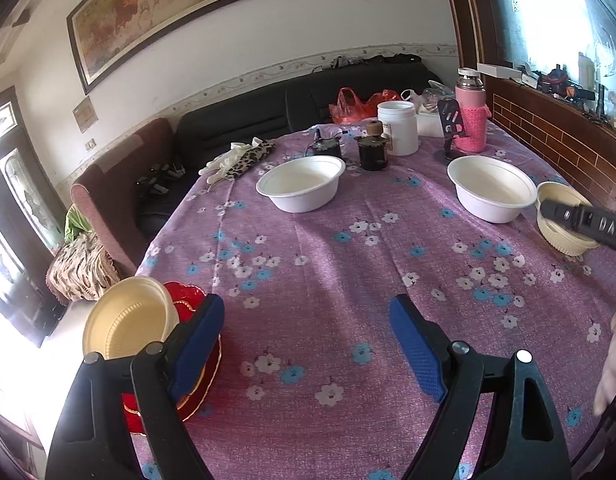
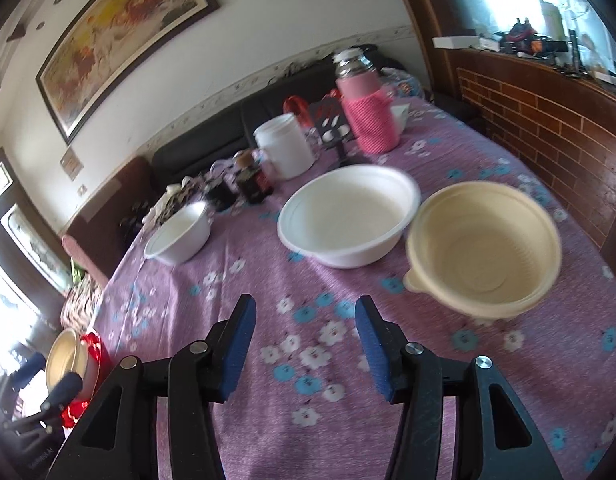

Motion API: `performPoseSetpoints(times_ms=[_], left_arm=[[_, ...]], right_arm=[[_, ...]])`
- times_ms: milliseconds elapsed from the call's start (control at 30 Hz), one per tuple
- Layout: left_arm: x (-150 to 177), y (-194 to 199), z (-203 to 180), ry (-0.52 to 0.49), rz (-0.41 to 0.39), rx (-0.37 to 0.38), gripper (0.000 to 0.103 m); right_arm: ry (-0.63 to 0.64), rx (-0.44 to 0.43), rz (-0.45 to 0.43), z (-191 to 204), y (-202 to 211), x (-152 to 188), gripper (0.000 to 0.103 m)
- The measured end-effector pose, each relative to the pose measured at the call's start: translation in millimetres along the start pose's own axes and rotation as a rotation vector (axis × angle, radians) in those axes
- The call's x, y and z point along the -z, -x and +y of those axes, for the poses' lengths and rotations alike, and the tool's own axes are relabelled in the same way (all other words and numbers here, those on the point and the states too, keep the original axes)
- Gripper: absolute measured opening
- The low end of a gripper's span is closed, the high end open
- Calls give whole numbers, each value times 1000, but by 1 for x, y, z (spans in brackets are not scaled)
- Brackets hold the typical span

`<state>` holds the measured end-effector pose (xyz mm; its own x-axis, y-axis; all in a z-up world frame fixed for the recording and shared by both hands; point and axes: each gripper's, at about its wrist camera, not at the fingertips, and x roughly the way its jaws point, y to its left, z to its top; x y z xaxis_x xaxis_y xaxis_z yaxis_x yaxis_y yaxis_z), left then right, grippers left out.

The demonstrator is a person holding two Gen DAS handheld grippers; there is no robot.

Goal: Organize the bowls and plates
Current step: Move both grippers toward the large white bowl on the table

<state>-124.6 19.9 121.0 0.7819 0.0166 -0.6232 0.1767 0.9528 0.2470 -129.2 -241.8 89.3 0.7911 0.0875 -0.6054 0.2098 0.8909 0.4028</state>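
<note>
In the left wrist view my left gripper (image 1: 306, 336) is open and empty above the purple flowered tablecloth (image 1: 328, 264). At its left sit a cream bowl (image 1: 128, 326) and red plates (image 1: 196, 384) near the table edge. Two white bowls (image 1: 302, 184) (image 1: 492, 188) stand further back. A second cream bowl (image 1: 564, 220) sits at the right, with my right gripper reaching over it. In the right wrist view my right gripper (image 2: 304, 322) is open and empty, short of the cream bowl (image 2: 484, 252) and the white bowl (image 2: 348, 216). The other white bowl (image 2: 178, 238) stands at the left.
At the table's back stand a pink thermos (image 1: 470, 116), a white jar (image 1: 398, 128), a phone stand (image 1: 452, 128), dark jars (image 1: 372, 148) and gloves (image 1: 236, 158). A brick wall (image 1: 556, 140) runs along the right. A sofa (image 1: 268, 112) is behind.
</note>
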Motion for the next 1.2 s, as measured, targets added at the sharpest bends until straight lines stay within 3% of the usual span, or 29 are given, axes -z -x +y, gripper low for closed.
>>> performPoseSetpoints(times_ms=[367,700,967,1200], left_arm=[[-2,-8,-7,-14,13,18,84],[-39,-35,-12,65,96,227,84],[-62,-73,-40,109,199,360,84],[-64,-104,-56,141,268,384,84]], right_arm=[[-46,57,-102,-30,30,-40,56],[-39,165,-175,-60,45,-89,59],[-121,174,-107,-104,13,-116,59],[-138,156,-28,-120,-24,-123,59]])
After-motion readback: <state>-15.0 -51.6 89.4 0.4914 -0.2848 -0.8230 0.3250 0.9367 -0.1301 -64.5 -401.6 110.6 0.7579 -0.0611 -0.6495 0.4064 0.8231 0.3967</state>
